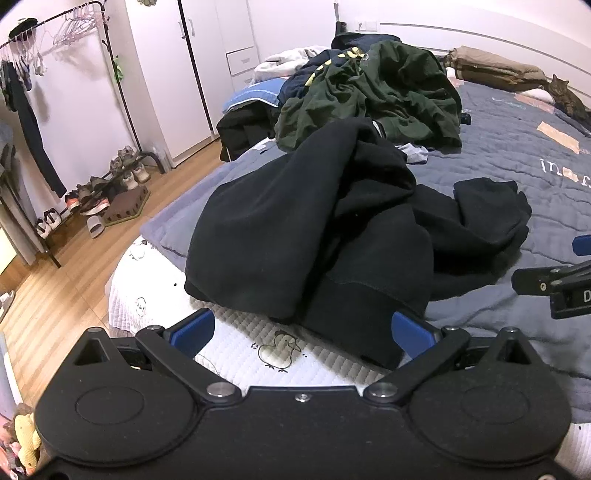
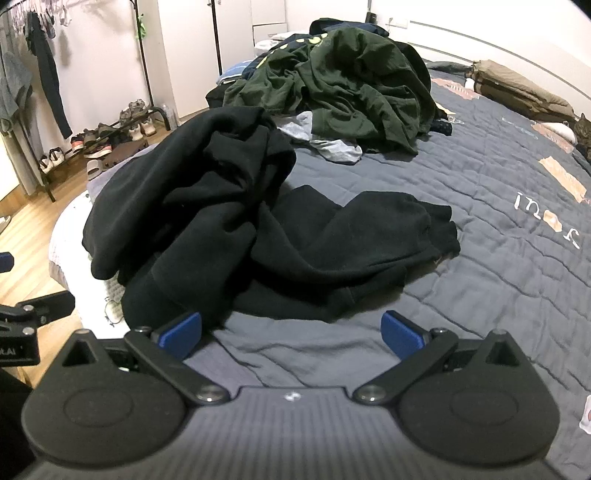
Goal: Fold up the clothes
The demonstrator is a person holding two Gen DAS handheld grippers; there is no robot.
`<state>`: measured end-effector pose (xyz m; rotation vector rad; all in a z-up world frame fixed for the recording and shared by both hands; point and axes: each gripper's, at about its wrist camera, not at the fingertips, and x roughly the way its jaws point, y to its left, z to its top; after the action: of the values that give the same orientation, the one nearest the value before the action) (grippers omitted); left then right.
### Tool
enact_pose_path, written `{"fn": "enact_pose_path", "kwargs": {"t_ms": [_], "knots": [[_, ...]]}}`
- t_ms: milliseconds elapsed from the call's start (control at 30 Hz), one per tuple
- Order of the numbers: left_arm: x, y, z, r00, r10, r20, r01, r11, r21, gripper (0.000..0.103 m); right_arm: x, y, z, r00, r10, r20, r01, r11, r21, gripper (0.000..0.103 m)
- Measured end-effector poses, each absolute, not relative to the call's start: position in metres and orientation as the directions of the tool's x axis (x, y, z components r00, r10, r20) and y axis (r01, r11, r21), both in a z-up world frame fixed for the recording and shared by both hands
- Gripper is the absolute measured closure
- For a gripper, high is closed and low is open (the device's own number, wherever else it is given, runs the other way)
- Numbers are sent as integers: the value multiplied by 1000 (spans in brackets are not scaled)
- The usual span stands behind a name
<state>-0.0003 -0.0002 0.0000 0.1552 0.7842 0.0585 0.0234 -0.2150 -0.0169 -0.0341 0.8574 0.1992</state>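
Left tool (image 1: 303, 332) tilted down, jaws wide, empty, near black sweatshirt (image 1: 314, 229) hem on bed (image 1: 517, 166); right tool (image 2: 291, 332) likewise wide, empty.

A grey quilted bed (image 2: 498, 229) fills most of the view. A cat (image 1: 567, 96) lies near its far edge. Beside the bed, on the wooden floor (image 1: 74, 280), stand a shoe rack (image 1: 107, 184), a clothes rail (image 1: 55, 22) with hangers and a white wardrobe (image 1: 166, 74).
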Motion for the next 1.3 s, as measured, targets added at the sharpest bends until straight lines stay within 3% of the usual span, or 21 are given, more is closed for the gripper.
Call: {"fn": "enact_pose_path", "kwargs": {"t_ms": [1300], "knots": [[0, 1, 3, 722, 83, -687, 26, 989, 146, 0, 21, -215, -15, 642, 184, -744, -197, 978, 72, 0]]}}
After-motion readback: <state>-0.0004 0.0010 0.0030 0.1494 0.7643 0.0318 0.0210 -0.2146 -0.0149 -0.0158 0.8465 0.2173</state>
